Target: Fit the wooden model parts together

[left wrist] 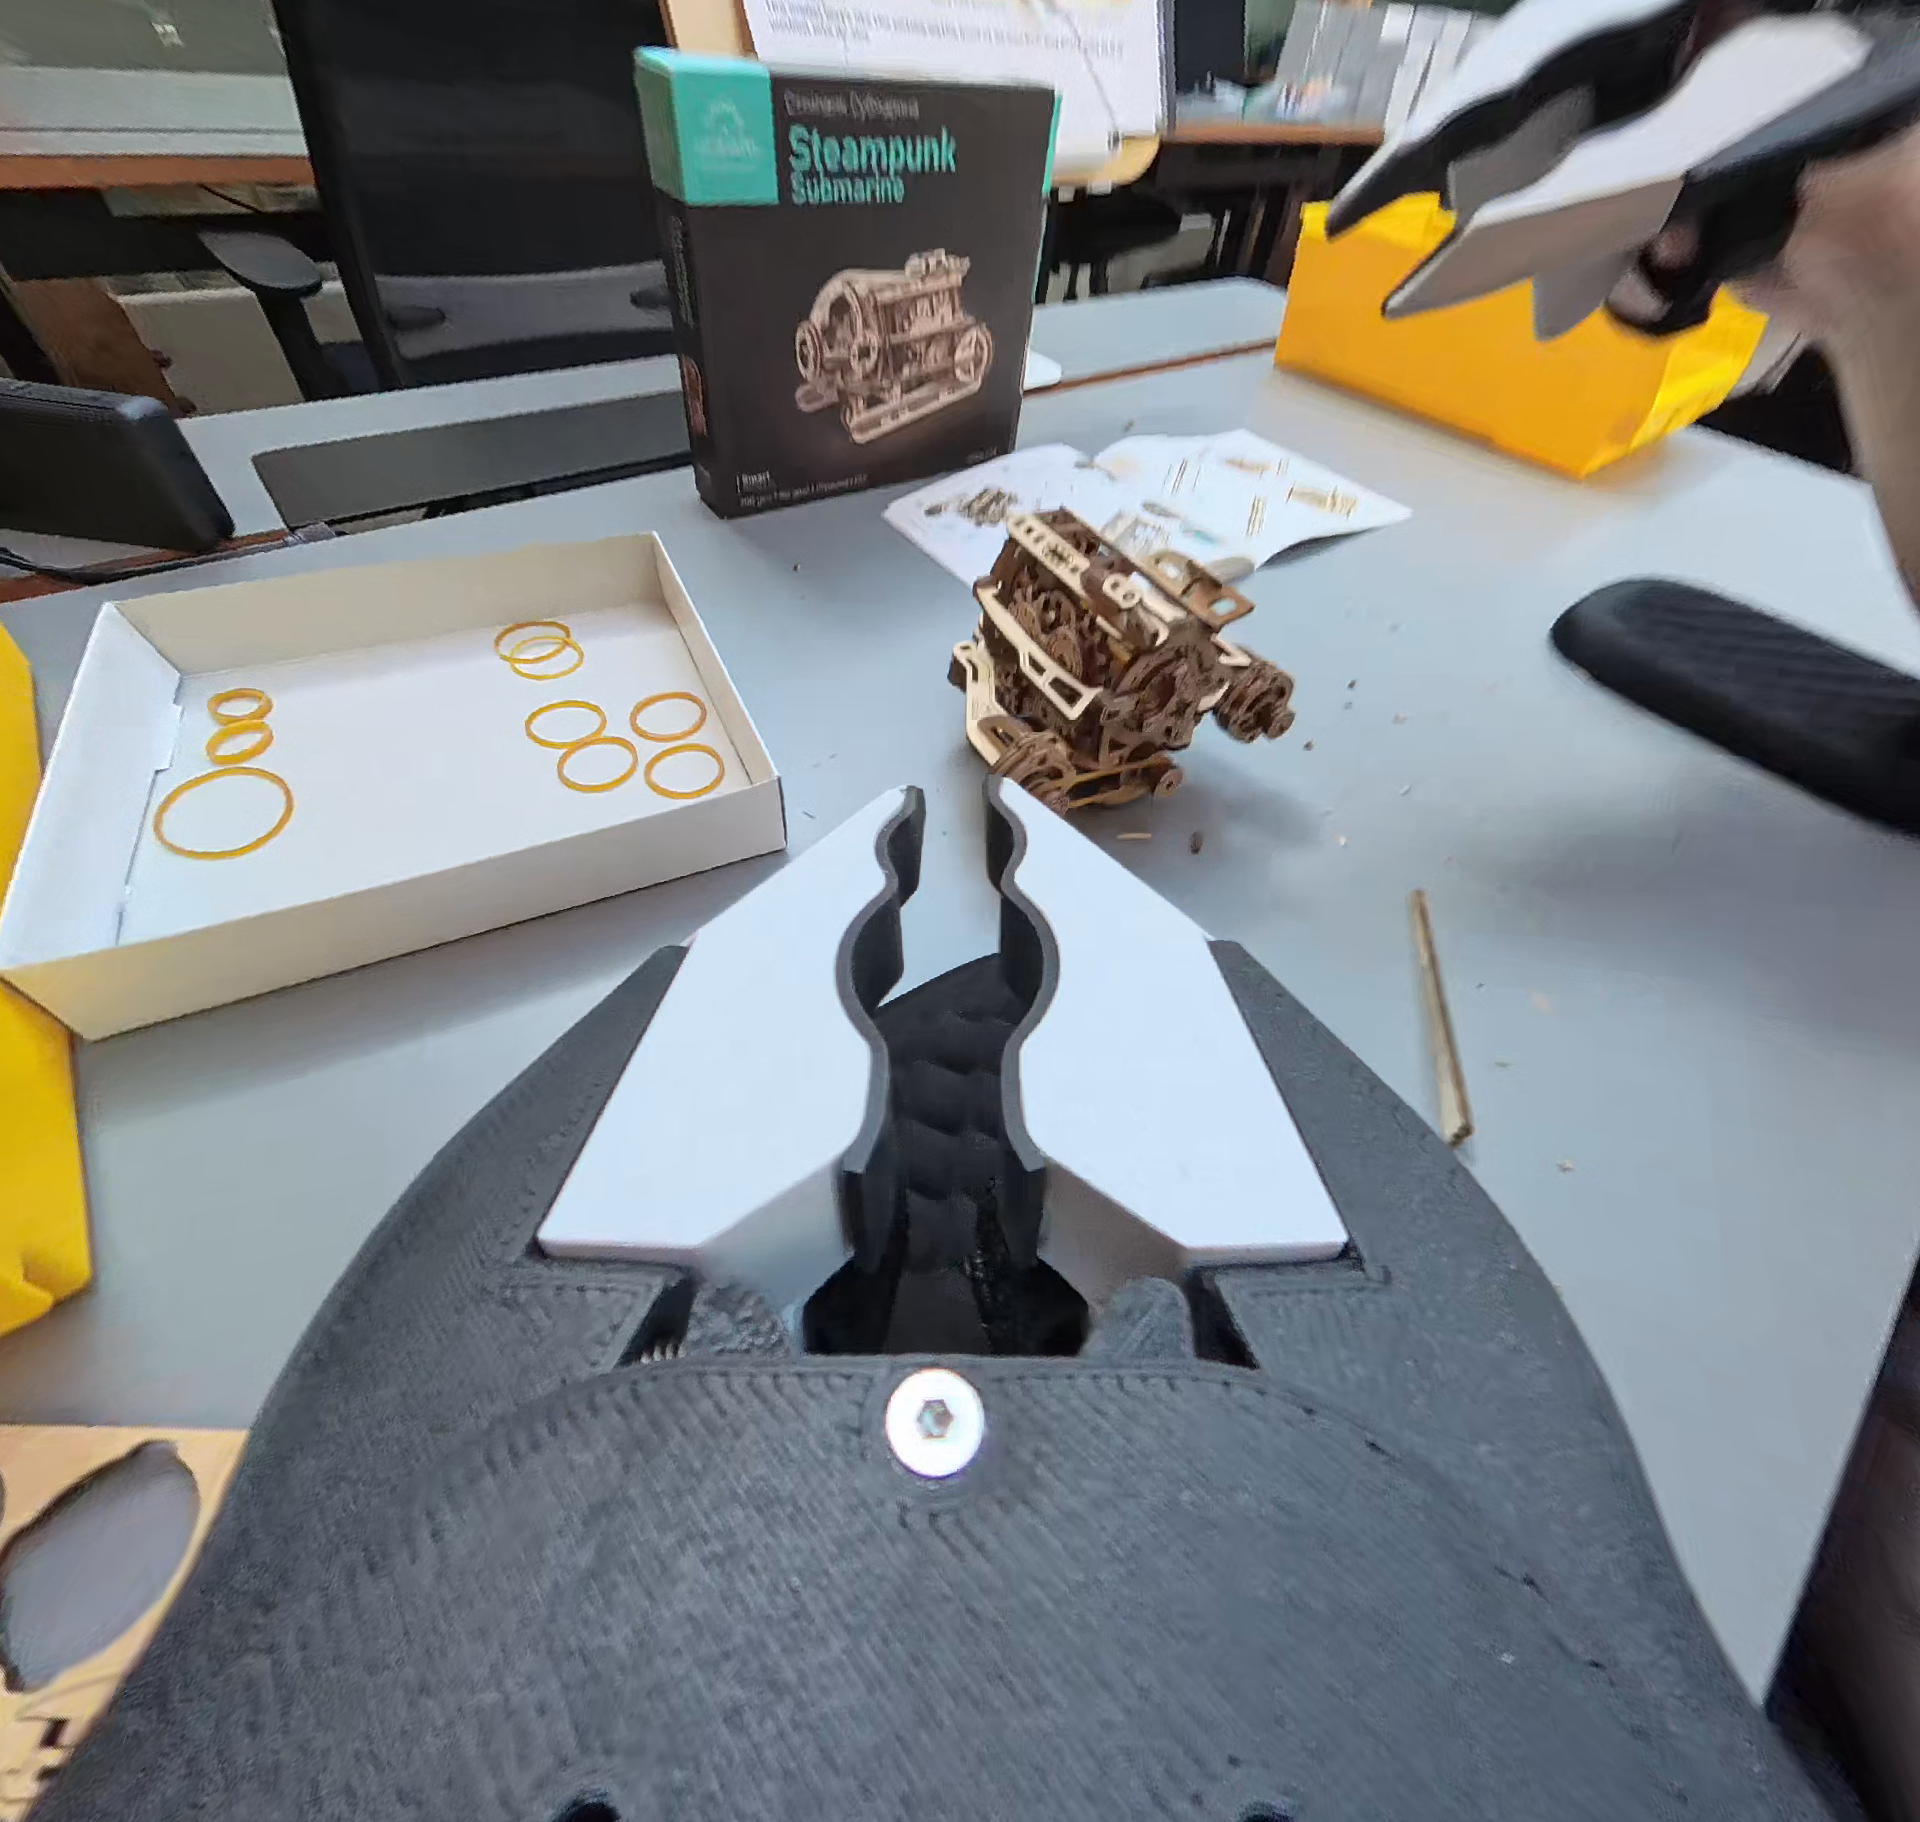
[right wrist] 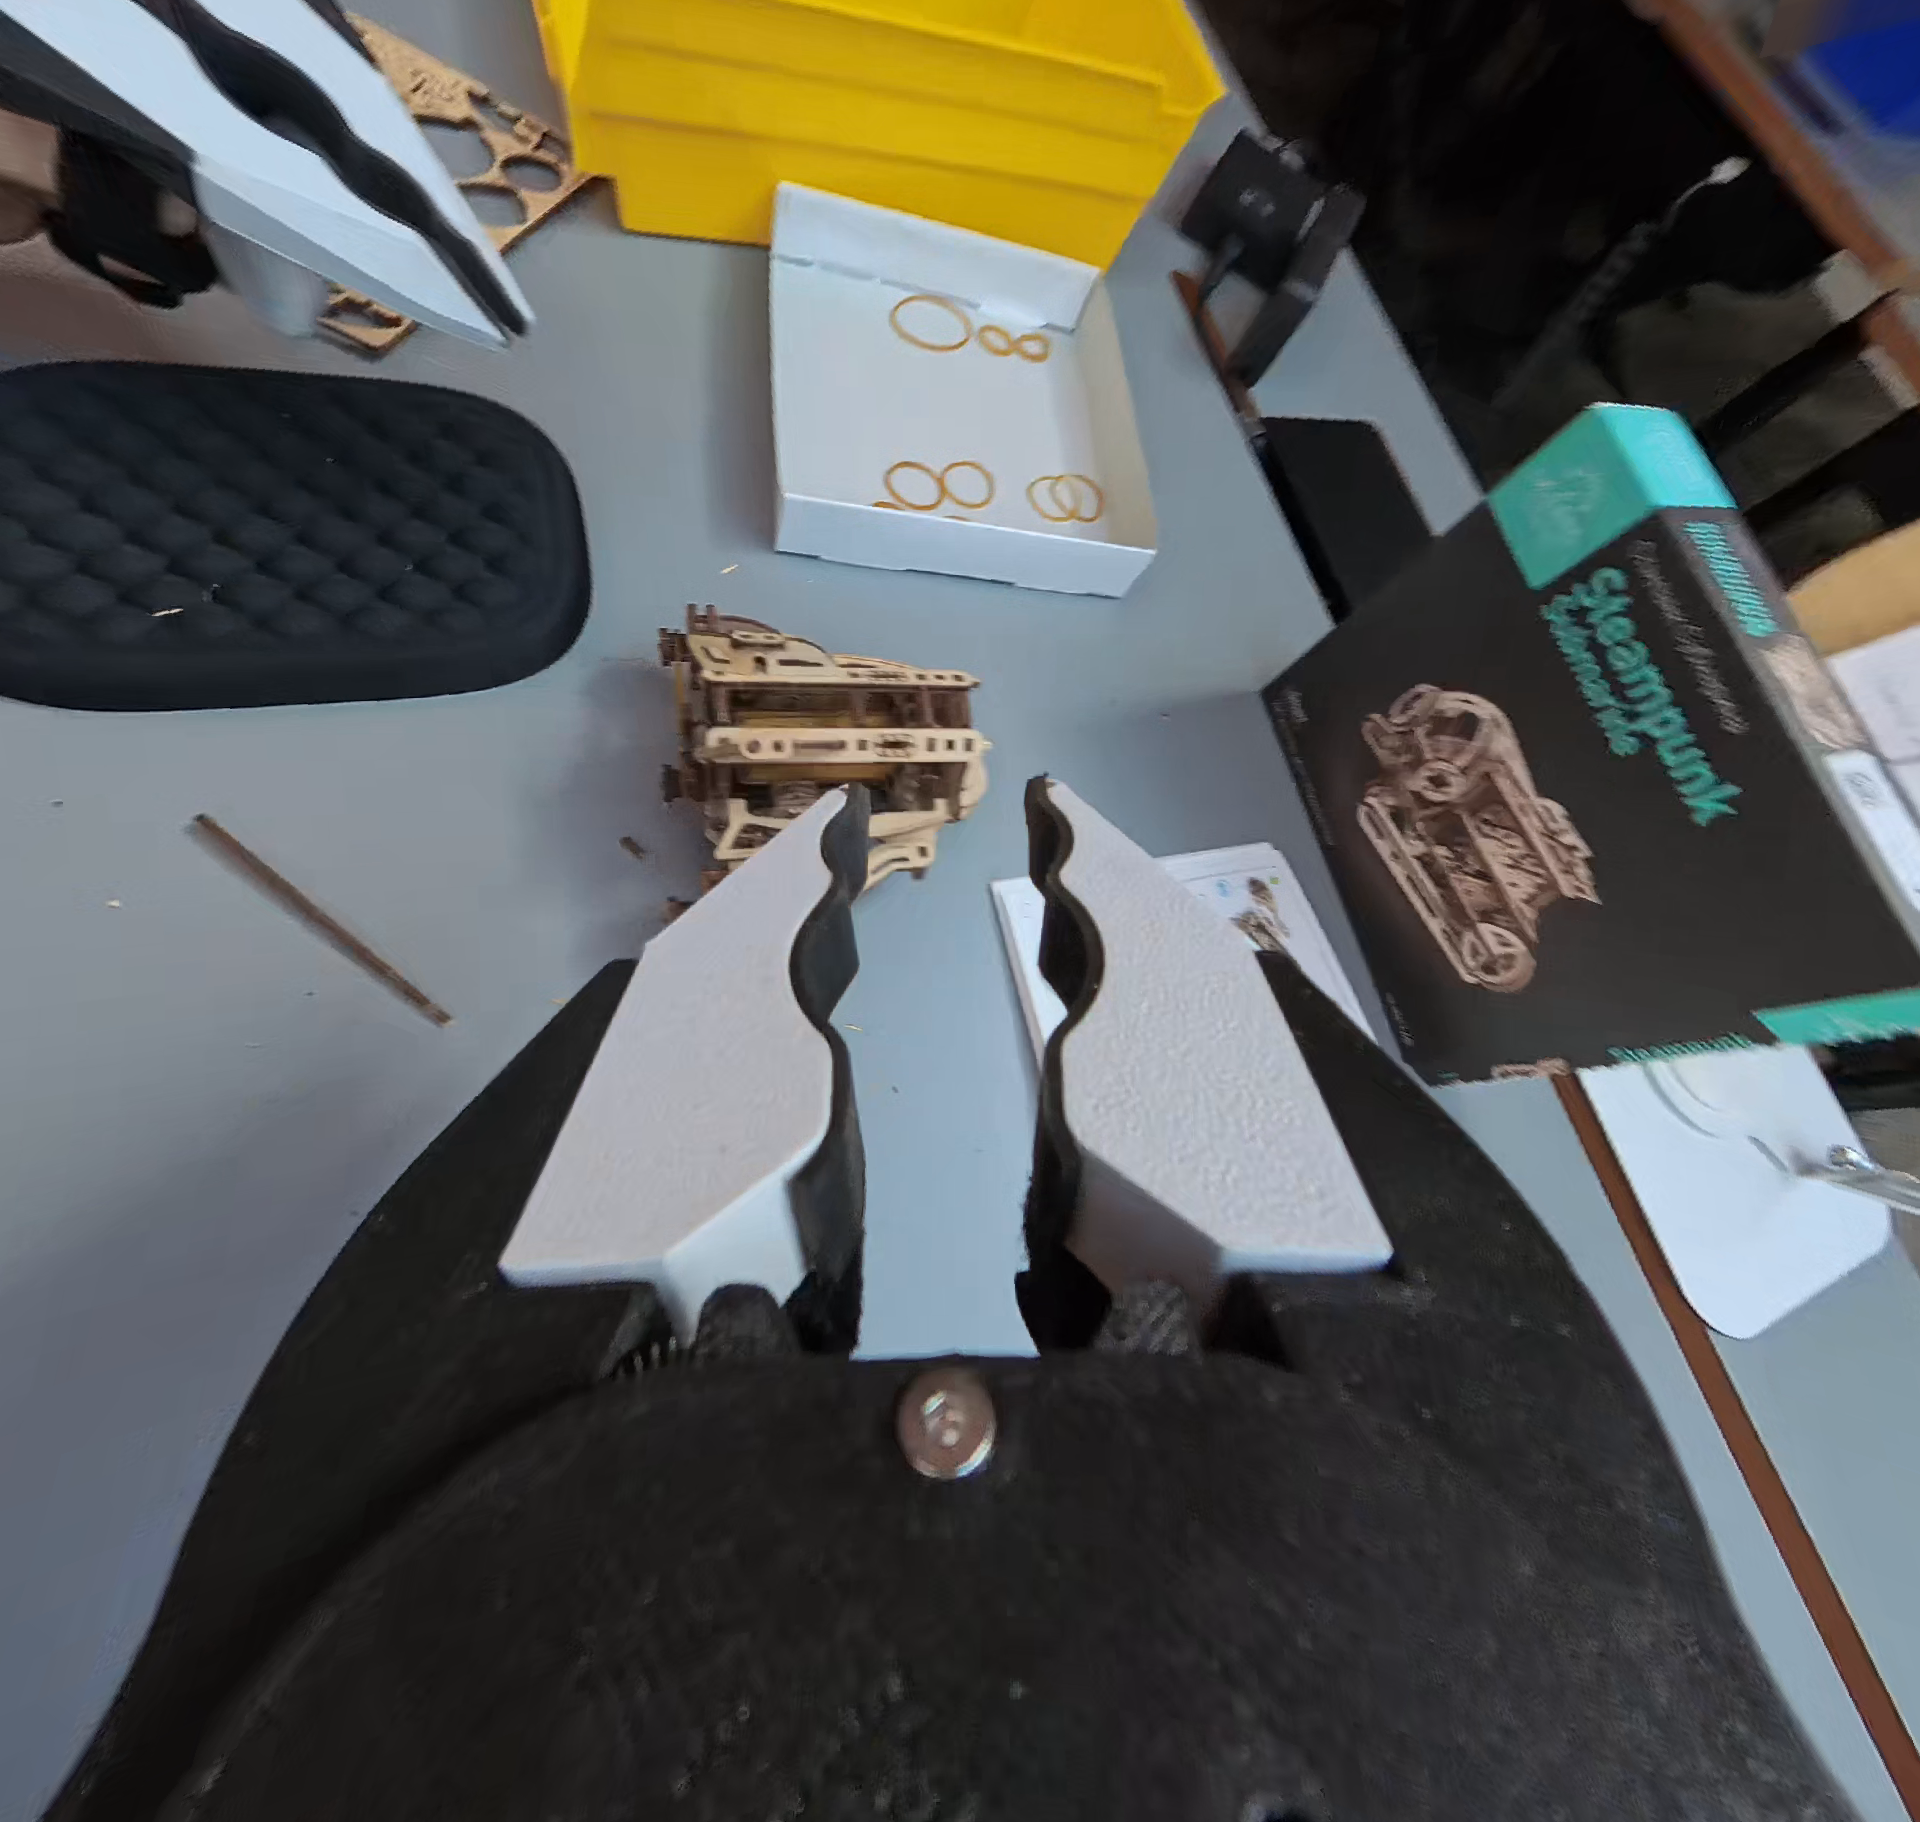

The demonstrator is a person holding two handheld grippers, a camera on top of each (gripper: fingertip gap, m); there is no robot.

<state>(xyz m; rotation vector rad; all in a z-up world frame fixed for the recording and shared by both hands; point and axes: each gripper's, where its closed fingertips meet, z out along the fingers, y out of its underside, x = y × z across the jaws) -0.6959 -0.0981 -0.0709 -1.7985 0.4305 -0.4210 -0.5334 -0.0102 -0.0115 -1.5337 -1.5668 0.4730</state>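
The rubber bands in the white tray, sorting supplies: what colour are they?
Yellow-orange rubber bands, clearest in the left wrist view.

Left gripper [left wrist: 954,806]: black 3D-printed body, layered ribbed texture; two white wedge-shaped fingers [left wrist: 769,1034] lined with wavy black pads. Silver hex-socket screw [left wrist: 934,1423] centred on the body behind the fingers.

Right gripper [right wrist: 945,801]: same build, white fingers [right wrist: 1195,1066] faintly pebbled, black scalloped pads, one silver screw [right wrist: 945,1428], its head too blurred to type. Spring coil possibly at left finger base [right wrist: 649,1354].

wooden model [left wrist: 1117,676] 1 | rubber bands [left wrist: 597,764] 9 | yellow bins [right wrist: 862,58] 2 | grippers [left wrist: 954,806] 2
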